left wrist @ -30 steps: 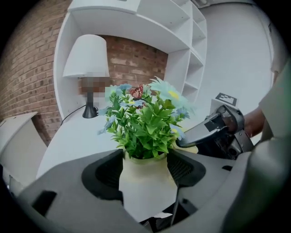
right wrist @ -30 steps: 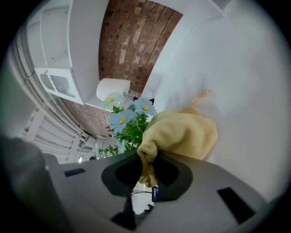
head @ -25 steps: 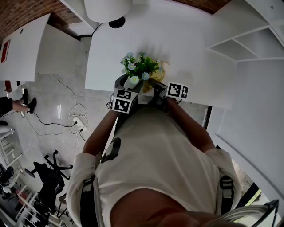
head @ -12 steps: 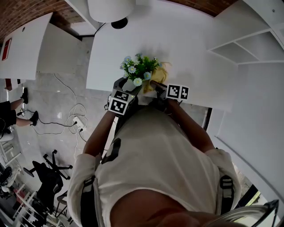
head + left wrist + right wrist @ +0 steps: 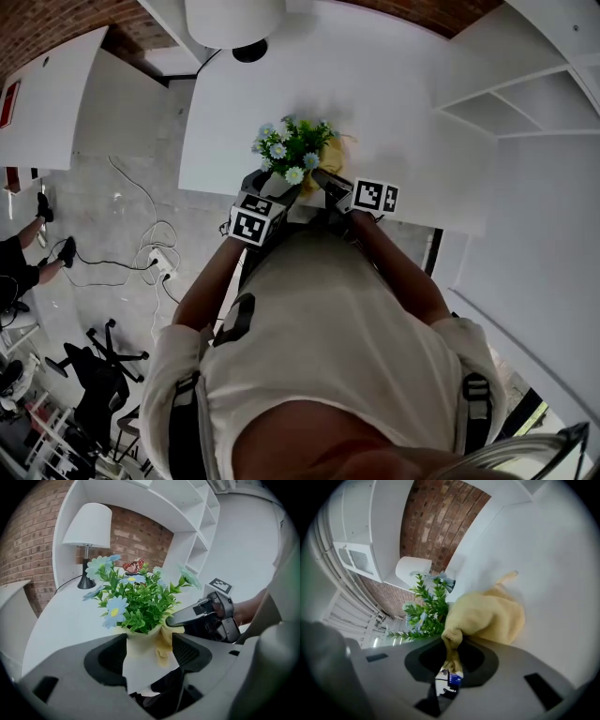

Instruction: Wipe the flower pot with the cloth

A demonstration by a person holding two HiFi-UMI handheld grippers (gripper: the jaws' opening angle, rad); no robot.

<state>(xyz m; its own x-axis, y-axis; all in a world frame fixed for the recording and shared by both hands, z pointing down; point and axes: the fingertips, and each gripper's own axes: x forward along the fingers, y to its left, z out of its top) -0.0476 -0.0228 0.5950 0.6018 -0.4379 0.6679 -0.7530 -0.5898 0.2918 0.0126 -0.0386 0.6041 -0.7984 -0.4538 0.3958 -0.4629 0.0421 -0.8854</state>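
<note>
Left tongs (image 5: 150,639) clamp the flower pot (image 5: 140,663) from both sides, pads pressed on its walls. Right tongs (image 5: 451,657) are closed on a twisted end of the cloth (image 5: 487,618); the rest of it bunches out ahead of them.

Pot as I see it: plain cream-white, smooth, narrowing toward the base, which is hidden low between the left tongs. It is packed with dense green foliage (image 5: 140,602) and pale blue daisy-like blossoms (image 5: 115,611) with yellow centres. A small reddish-brown butterfly (image 5: 133,566) sits on top of the bunch.

Position: head view puts the pot just above centre frame, at the near edge of the white desk (image 5: 394,103), between the two tongs. I cannot tell whether its base rests on the desk.

Cloth is soft, pale yellow. In the left gripper view it lies against the pot's right side just under the leaves, with the right tongs coming in from the right of frame.

Background: white lamp (image 5: 89,524) at upper left, in front of a brick wall (image 5: 140,531), and white shelves (image 5: 192,508) at upper right.
</note>
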